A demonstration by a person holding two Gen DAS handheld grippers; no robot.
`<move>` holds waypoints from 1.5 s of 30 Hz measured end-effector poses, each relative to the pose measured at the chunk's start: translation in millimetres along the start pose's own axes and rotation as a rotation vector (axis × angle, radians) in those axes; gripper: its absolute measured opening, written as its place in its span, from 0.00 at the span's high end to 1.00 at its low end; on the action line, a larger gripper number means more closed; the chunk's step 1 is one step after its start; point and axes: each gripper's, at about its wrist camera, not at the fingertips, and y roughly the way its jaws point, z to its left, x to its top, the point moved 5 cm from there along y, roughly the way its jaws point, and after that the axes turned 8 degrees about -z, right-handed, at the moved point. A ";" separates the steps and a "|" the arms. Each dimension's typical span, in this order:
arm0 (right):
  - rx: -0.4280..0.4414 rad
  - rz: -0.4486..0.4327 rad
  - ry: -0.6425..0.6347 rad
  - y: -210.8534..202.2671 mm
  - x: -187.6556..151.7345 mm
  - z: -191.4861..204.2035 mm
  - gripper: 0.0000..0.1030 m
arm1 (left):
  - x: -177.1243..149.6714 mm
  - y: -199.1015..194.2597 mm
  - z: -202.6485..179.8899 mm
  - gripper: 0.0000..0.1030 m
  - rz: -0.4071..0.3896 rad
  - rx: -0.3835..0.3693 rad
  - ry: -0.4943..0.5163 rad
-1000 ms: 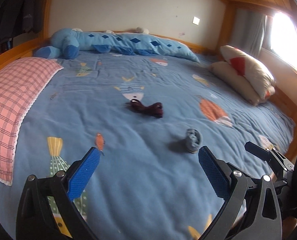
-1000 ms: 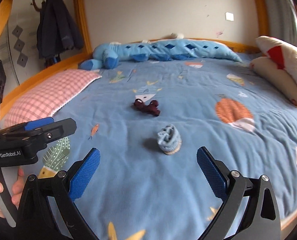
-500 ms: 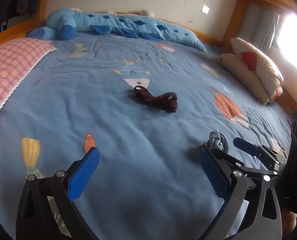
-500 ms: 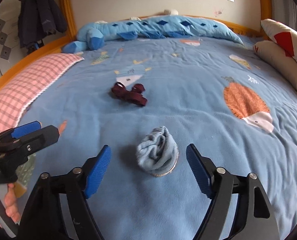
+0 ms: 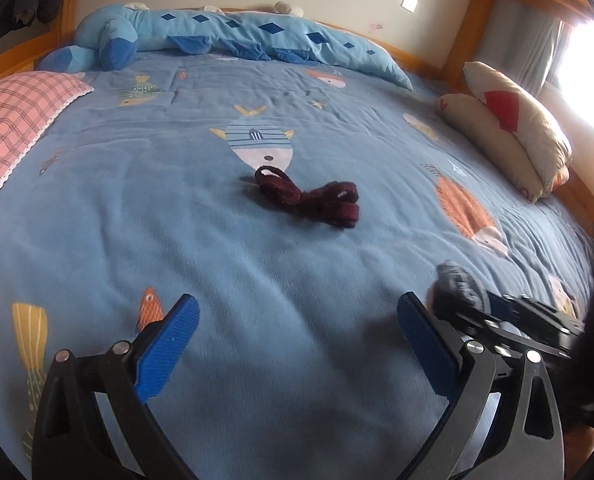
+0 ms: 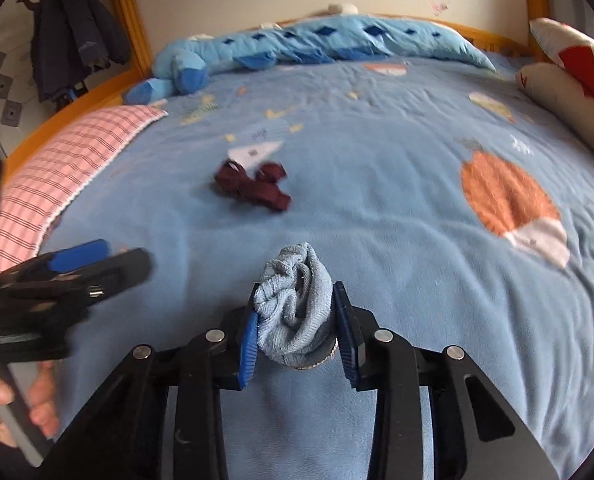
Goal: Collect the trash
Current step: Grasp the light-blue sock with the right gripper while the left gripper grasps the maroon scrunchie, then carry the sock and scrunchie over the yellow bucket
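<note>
The sock [image 6: 295,308], a rolled grey-blue one, now sits between the jaws of the right gripper [image 6: 297,326]; half a second ago these jaws stood wide on both sides of it, and now they have closed narrow, with the blue pads [image 6: 249,340] pressing its two flanks. It looks still low on the bed [image 6: 397,240], so I cannot tell if it is already lifted. I judge that the first piece of trash is secured and only needs to be raised and carried away.

The left gripper [image 5: 297,348] has its jaws wide and holds nothing. It has come nearer to the dark red lace bundle [image 5: 309,198], which lies at 12 o'clock from it, well apart. From the sock, this bundle is at about 11 o'clock. Probably it is the next thing to collect.
</note>
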 end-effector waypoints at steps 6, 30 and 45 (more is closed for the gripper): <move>0.021 -0.044 0.001 -7.3 24.4 -1.6 0.68 | 24.2 34.2 -2.0 0.04 0.014 0.028 0.011; 0.038 -0.049 0.060 8.3 37.7 -34.9 0.67 | 49.9 135.4 -21.0 0.29 0.078 0.121 0.019; 0.056 0.005 0.060 40.9 38.4 -39.7 0.67 | 39.9 106.3 -11.2 0.73 0.044 -0.035 0.036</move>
